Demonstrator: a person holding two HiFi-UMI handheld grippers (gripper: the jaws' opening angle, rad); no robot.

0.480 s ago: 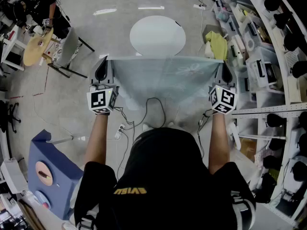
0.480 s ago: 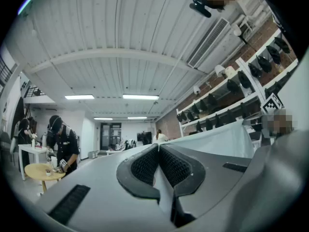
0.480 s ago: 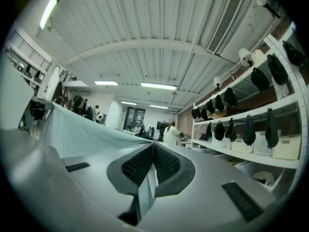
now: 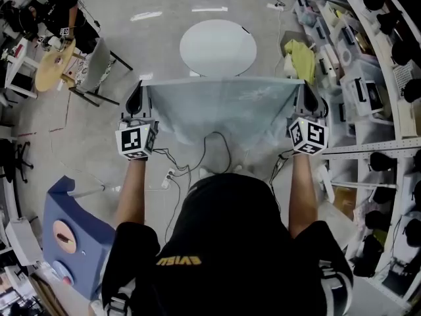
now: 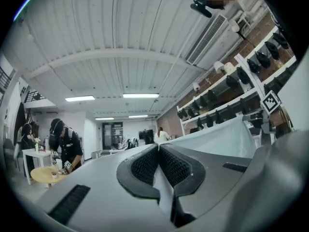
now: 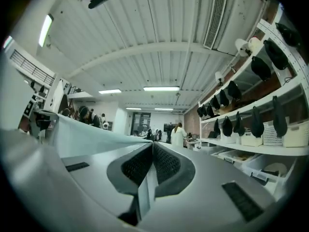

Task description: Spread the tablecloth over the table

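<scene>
A pale blue-grey tablecloth (image 4: 220,107) hangs stretched between my two grippers in the head view, its top edge taut and level. My left gripper (image 4: 138,91) is shut on the cloth's left corner; my right gripper (image 4: 308,92) is shut on the right corner. A round white table (image 4: 218,47) stands on the floor just beyond the cloth. In the left gripper view a thin strip of tablecloth (image 5: 163,185) is pinched between the dark pads, and the sheet runs off to the right. The right gripper view shows a cloth strip (image 6: 145,190) clamped the same way, with the sheet running left.
A chair (image 4: 92,68) and a small round wooden table (image 4: 52,64) with a person stand at the far left. A blue box (image 4: 69,232) sits near left. Shelving (image 4: 375,78) runs along the right, with a yellow cloth (image 4: 299,58) beside it. Cables (image 4: 197,157) lie on the floor.
Both grippers and the stretched cloth have shifted very slightly; the hold on both corners is unchanged.
</scene>
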